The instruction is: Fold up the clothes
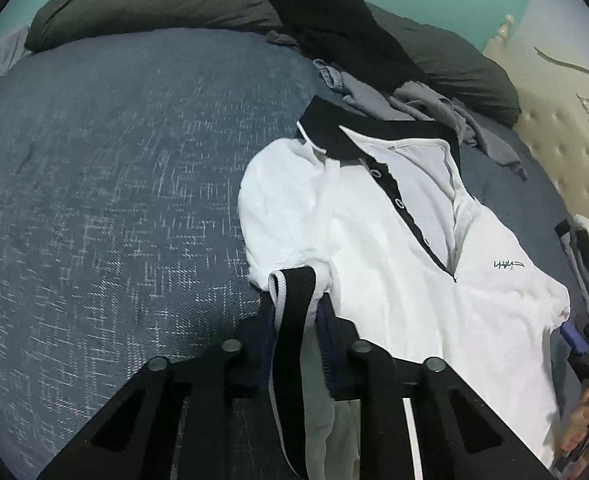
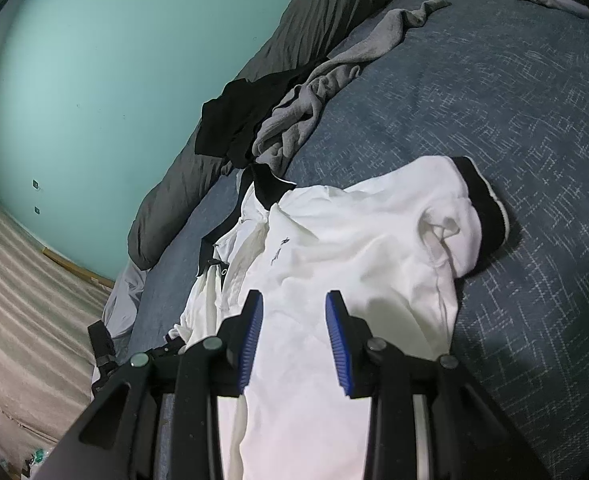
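The left gripper (image 1: 294,312) pinches the black-trimmed sleeve cuff (image 1: 292,300) of a white polo shirt (image 1: 394,264) lying face-up on the blue bedspread (image 1: 114,180). The right gripper (image 2: 294,332) hovers wide open over the shirt's body. Likely step: folding this sleeve inward, next carrying it across the chest.

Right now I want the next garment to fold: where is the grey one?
The grey garment lies crumpled on the bed just beyond the polo's collar, beside the black garment near the pillows.
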The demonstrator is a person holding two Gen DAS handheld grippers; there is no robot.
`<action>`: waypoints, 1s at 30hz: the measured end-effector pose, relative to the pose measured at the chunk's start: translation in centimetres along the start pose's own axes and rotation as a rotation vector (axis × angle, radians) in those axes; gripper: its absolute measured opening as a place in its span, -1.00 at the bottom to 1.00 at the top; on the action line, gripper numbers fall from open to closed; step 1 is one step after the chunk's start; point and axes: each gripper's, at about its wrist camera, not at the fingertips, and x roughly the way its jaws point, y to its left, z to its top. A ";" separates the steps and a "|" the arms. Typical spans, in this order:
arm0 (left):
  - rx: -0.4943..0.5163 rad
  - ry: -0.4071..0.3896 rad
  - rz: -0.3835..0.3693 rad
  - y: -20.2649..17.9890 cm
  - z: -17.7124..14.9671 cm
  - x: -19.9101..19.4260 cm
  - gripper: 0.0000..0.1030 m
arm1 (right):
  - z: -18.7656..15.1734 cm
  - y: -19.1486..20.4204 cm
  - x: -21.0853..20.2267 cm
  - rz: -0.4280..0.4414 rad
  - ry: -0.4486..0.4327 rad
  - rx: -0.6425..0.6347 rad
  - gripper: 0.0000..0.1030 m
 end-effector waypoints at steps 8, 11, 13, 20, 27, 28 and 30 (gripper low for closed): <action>-0.030 -0.080 0.088 2.0 0.7 -5.2 -0.83 | 0.0 0.3 -0.1 0.009 -0.002 -0.003 -0.37; -0.070 -0.083 0.136 3.9 1.2 -6.8 -0.83 | 0.0 0.4 -0.1 0.011 -0.001 -0.002 -0.37; -0.098 -0.067 0.180 5.3 1.6 -7.1 -0.87 | 0.0 0.4 -0.1 0.012 -0.001 -0.001 -0.37; -0.241 -0.019 0.211 10.5 2.2 -6.3 -0.87 | 0.0 0.4 0.0 0.011 0.003 -0.002 -0.37; -0.321 -0.016 0.143 12.8 0.0 -6.6 -0.42 | -0.1 0.4 0.1 0.012 0.005 -0.003 -0.37; -0.318 -0.016 0.140 12.9 -0.4 -6.8 -0.33 | -0.1 0.4 0.0 0.012 0.005 -0.003 -0.37; -0.314 -0.005 0.134 12.9 -1.5 -7.3 -0.28 | -0.1 0.5 0.0 0.014 0.006 -0.002 -0.37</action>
